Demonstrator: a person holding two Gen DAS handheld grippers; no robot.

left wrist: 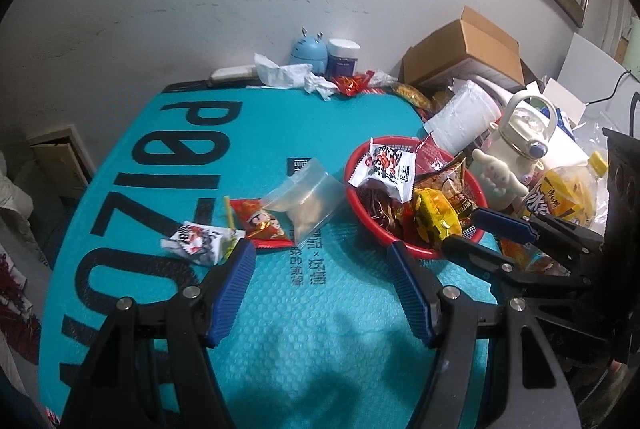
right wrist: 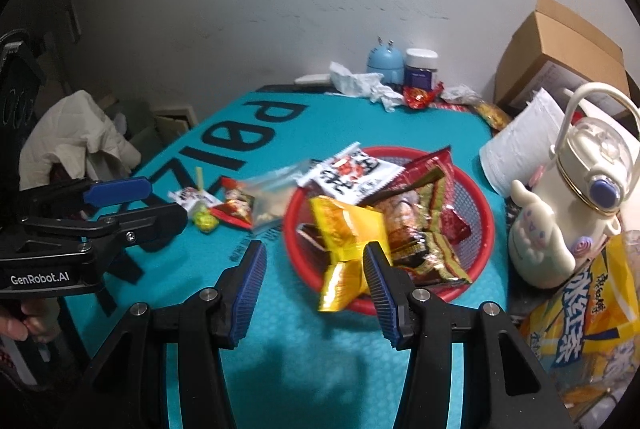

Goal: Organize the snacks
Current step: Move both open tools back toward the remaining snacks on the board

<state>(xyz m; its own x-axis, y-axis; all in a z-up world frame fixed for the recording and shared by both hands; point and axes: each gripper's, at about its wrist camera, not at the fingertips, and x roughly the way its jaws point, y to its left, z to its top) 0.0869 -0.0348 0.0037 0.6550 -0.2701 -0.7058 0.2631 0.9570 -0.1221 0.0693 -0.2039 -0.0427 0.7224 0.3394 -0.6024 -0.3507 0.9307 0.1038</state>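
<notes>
Your left gripper [left wrist: 322, 271] hangs over the teal mat [left wrist: 160, 189] with its jaws parted and nothing between the blue pads [left wrist: 234, 293], so that one is released. Your right gripper [right wrist: 316, 283] is parted too, narrower, over the near rim of the red basket [right wrist: 486, 225]; the yellow pack [right wrist: 346, 253] shows between its fingers, draped over the rim, but neither pad presses on it, so nothing is grasped there.

The basket sits on the right half of the mat and it is well loaded: a white pack [right wrist: 352, 169] with red and black print leans on the far side, dark red and gold wrappers [right wrist: 432, 225] fill the middle, and the yellow pack hangs out at the front.

Loose snacks lie in a row to the left of the basket: a clear bag [left wrist: 306, 199] just beside the rim, a red packet [left wrist: 262, 225] touching it, then a small white packet [left wrist: 196, 243] near your left pad, with a green lollipop [right wrist: 205, 219] between those two.

At the far edge of the mat there are crumpled tissues [left wrist: 280, 71], a red wrapper [left wrist: 352, 83], a blue egg-shaped gadget [left wrist: 306, 49] and a jar [left wrist: 342, 57]. Right of the basket stand a paper roll [right wrist: 520, 145], a cream bottle [right wrist: 588, 157] with a white plush figure [right wrist: 536, 237], and a big yellow bag [right wrist: 592, 313]
</notes>
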